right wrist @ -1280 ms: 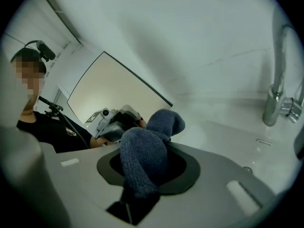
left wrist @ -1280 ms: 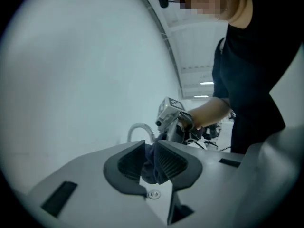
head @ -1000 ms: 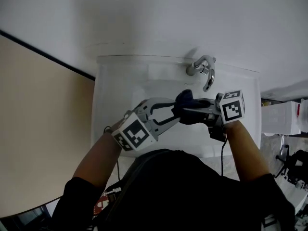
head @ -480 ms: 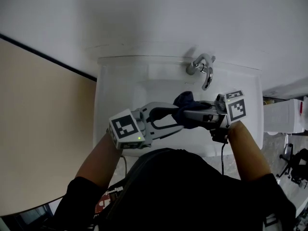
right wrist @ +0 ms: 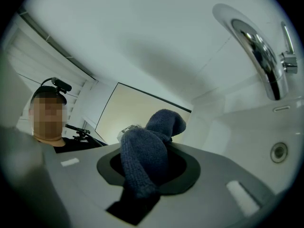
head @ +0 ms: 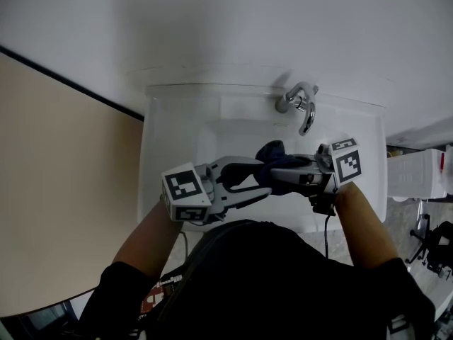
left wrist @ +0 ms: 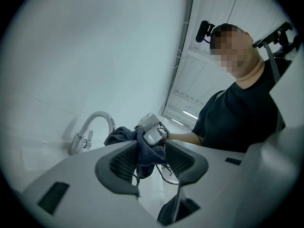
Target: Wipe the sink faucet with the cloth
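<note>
A dark blue cloth [head: 272, 153] hangs over the white sink [head: 184, 112], just in front of the chrome faucet [head: 301, 103]. My right gripper [head: 279, 170] reaches in from the right and is shut on the cloth [right wrist: 161, 122], which bulges up from between its jaws [right wrist: 145, 170]. My left gripper [head: 263, 177] comes from the left, facing the right one. Its jaws have just been opening, and a fold of cloth [left wrist: 124, 134] hangs between them without being pinched [left wrist: 151, 148]. The faucet [left wrist: 95, 125] curves up behind the cloth [right wrist: 259, 46].
The basin wall has a round overflow hole [right wrist: 279, 152] under the spout. A beige panel [head: 64, 190] stands left of the sink and white storage [head: 414, 172] to its right. The person's dark torso [head: 283, 282] is close against the sink's front edge.
My left gripper has rolled, turning its marker cube, and its jaws have spread wider around the cloth. The right gripper has kept its hold and barely shifted.
</note>
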### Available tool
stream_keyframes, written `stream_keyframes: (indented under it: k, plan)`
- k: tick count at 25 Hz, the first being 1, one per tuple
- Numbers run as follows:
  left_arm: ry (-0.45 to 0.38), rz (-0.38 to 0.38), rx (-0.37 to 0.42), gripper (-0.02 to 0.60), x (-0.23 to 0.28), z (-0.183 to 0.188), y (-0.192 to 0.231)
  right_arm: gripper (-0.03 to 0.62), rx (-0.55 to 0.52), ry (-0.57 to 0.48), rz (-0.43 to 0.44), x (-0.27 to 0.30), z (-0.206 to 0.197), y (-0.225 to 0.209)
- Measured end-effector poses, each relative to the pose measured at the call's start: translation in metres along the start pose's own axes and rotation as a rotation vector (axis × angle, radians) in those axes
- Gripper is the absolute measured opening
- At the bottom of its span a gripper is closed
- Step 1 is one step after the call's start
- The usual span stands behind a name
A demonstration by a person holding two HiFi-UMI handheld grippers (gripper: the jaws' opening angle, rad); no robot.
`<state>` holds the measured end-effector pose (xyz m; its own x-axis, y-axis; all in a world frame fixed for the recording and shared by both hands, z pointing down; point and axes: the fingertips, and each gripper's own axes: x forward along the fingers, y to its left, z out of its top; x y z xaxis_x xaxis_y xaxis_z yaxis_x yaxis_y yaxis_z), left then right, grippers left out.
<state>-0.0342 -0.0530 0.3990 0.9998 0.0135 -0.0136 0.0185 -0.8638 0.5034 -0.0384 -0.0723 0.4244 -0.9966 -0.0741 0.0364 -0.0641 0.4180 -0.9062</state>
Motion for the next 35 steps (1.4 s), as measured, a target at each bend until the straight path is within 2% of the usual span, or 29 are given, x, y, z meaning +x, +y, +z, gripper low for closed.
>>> stream_keyframes:
  k: [8, 13, 15, 17, 19, 21, 24, 27, 30, 33, 35]
  plan:
    - [0.006, 0.018, 0.070, 0.169, 0.001, -0.010, 0.003, 0.117, 0.029, -0.016, -0.003, -0.001, -0.003, -0.006]
    - [-0.025, 0.032, -0.003, 0.169, -0.002, 0.002, 0.008, 0.117, 0.016, -0.024, -0.042, -0.021, -0.004, -0.015]
    - [-0.024, 0.059, 0.003, 0.169, -0.008, -0.002, 0.019, 0.117, -0.003, -0.088, -0.103, -0.050, 0.008, -0.023]
    - [-0.015, 0.100, 0.019, 0.169, -0.012, -0.005, 0.027, 0.117, -0.073, -0.197, -0.199, -0.089, 0.036, -0.024]
    - [-0.003, 0.133, 0.041, 0.169, -0.014, -0.008, 0.032, 0.117, -0.205, -0.310, -0.312, -0.124, 0.079, -0.016]
    - [0.003, 0.151, 0.063, 0.169, -0.014, -0.016, 0.037, 0.117, -0.367, -0.351, -0.442, -0.141, 0.124, -0.014]
    - [0.005, 0.149, 0.037, 0.169, -0.010, -0.025, 0.039, 0.117, -0.516, -0.269, -0.635, -0.136, 0.166, -0.036]
    - [-0.002, 0.154, -0.005, 0.169, -0.007, -0.026, 0.041, 0.117, -0.584, -0.099, -0.760, -0.120, 0.178, -0.067]
    - [-0.029, 0.180, -0.018, 0.169, -0.006, -0.018, 0.041, 0.115, -0.589, -0.032, -0.787, -0.116, 0.169, -0.068]
    - [-0.088, 0.210, -0.013, 0.169, -0.011, -0.005, 0.049, 0.115, -0.591, -0.037, -0.775, -0.117, 0.149, -0.055]
    - [-0.138, 0.193, -0.032, 0.167, -0.014, 0.003, 0.053, 0.115, -0.596, -0.045, -0.782, -0.118, 0.133, -0.051]
